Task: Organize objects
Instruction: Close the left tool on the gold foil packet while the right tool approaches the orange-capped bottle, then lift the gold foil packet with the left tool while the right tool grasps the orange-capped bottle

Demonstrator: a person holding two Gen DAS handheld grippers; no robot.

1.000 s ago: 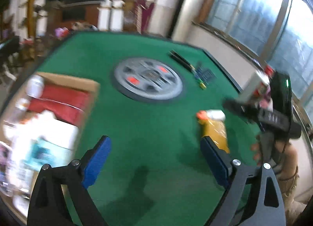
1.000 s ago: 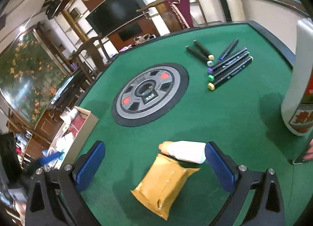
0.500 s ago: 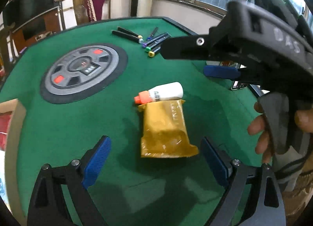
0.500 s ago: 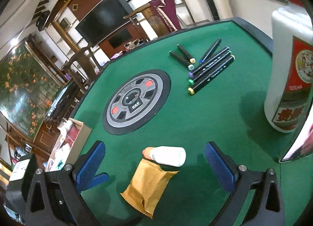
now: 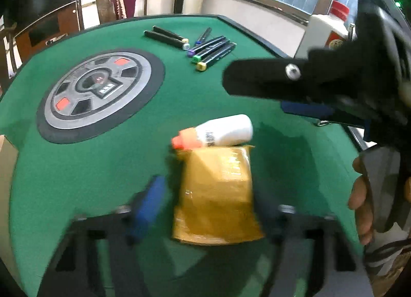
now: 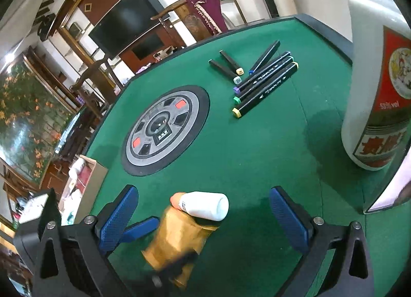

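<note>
A golden foil packet lies on the green felt table, with a small white bottle with an orange cap on its side against the packet's far end. My left gripper straddles the packet. Its jaws are closing, and in the right wrist view the packet bulges between the blue pads. My right gripper is open, its fingers wide on either side of the bottle without touching it. Its black frame hangs at the upper right of the left wrist view.
Several black markers lie at the far side. A grey round panel is set in the table's middle. A tall white liquor bottle stands at the right edge. A cardboard box of goods sits at the left. A person's hand grips the right tool.
The left gripper swung from the box side over to the packet, came down, and its jaws narrowed around it. The right gripper drifted slightly and stayed open over the bottle.
</note>
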